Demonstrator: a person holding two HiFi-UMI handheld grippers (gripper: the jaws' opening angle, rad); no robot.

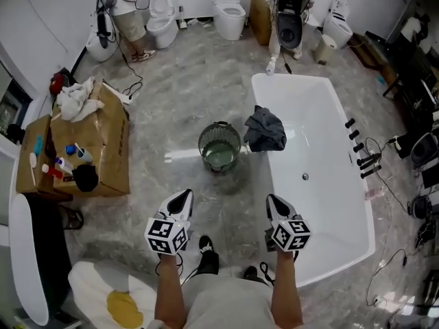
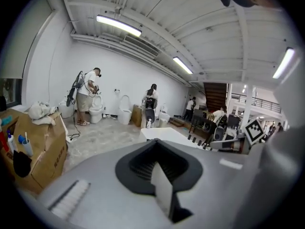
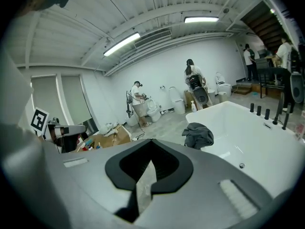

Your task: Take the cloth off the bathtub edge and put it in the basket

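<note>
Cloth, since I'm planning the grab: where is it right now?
Head view, centre: the cloth drapes over the left rim of the bathtub, just right of the basket.

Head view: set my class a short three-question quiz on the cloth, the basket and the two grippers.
1. True or false: the dark cloth lies inside the basket.
2. Relative to the bathtub, the basket stands: A inside it; B on the floor beside it; C on its rim.
3. Fill in: the left gripper and right gripper both have jaws ____, holding nothing.

Key: 1 false, the cloth is draped over the bathtub edge; 2 B; 3 shut.
</note>
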